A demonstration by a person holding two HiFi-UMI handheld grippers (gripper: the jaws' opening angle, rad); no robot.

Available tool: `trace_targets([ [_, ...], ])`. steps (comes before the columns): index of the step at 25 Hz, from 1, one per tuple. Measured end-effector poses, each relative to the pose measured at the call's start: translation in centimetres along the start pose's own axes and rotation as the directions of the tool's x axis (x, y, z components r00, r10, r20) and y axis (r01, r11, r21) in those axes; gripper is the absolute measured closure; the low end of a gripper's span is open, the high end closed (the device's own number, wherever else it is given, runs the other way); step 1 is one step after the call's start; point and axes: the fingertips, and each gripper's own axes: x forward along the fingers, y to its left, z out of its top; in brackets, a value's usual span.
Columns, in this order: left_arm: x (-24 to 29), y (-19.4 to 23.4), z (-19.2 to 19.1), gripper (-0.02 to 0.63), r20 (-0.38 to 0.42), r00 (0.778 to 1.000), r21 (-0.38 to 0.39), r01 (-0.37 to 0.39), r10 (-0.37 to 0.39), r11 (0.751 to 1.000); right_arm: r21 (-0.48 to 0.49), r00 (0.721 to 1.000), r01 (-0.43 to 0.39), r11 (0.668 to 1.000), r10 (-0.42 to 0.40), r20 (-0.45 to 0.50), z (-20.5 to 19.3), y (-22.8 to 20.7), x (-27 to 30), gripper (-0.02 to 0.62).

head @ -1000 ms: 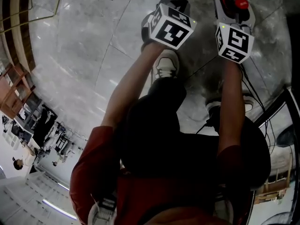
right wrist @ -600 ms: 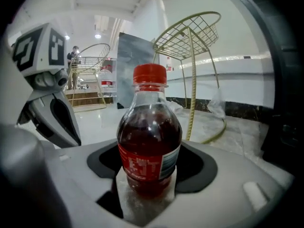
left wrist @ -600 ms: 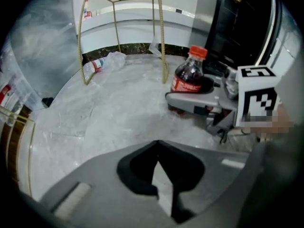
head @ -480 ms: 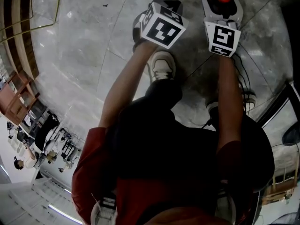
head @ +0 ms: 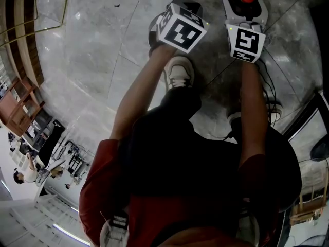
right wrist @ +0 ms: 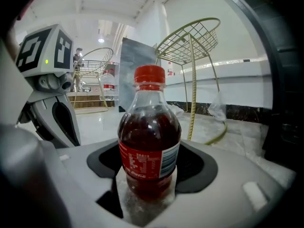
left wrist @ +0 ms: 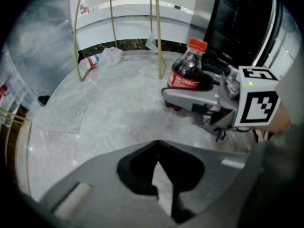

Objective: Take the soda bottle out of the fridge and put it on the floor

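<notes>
The left claw (left wrist: 157, 144) is closed and empty. Its two dark pads (left wrist: 135, 175) meet at the tips, leaving only a thin slit through which the grey marble floor (left wrist: 109, 113) shows. It points steeply down at the floor and touches nothing. Far to its left an empty bottle (left wrist: 97, 60) lies on the floor beside a gold wire stand (left wrist: 155, 32). To the right of the left claw, the right claw (left wrist: 185, 95) grips the soda bottle (left wrist: 186, 72) around its lower body, at the height of the label (right wrist: 149, 163). Its jaws stand wide, with one curved dark pad on each side of the bottle, and the claw lies close to level, low over the floor. The soda bottle stands upright in that grip, near the dark front of the fridge (left wrist: 244, 20) at the far right. It is a small clear plastic bottle filled to the shoulder with dark brown drink, and its red cap (right wrist: 149, 75) is on. The label is red with white print and has a pale barcode panel on its right side. The base shows just beneath the jaws, very close to the floor, but I cannot tell whether it touches. In the head view the red cap sits just beyond the right claw's marker cube (head: 245, 41), and the person's shoe (head: 180, 72) is on the floor nearer in, below the left claw's cube (head: 181, 29).
</notes>
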Motion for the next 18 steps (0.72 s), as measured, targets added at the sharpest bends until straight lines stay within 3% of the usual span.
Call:
trace_targets([
  [14, 0.1, -0.2, -0.4, 0.606, 0.017, 1.000, -0.039, 0.026, -0.025, 0.999, -0.004, 0.998, -0.057, 0.998, 0.057, 0.028, 1.3, 0.3, -0.3, 0.274],
  [18, 0.0, -0.2, -0.4, 0.606, 0.014, 1.000, -0.020, 0.014, -0.014, 1.000, -0.054, 0.988, -0.108, 0.993, 0.113, 0.103, 3.0, 1.3, -0.8, 0.196],
])
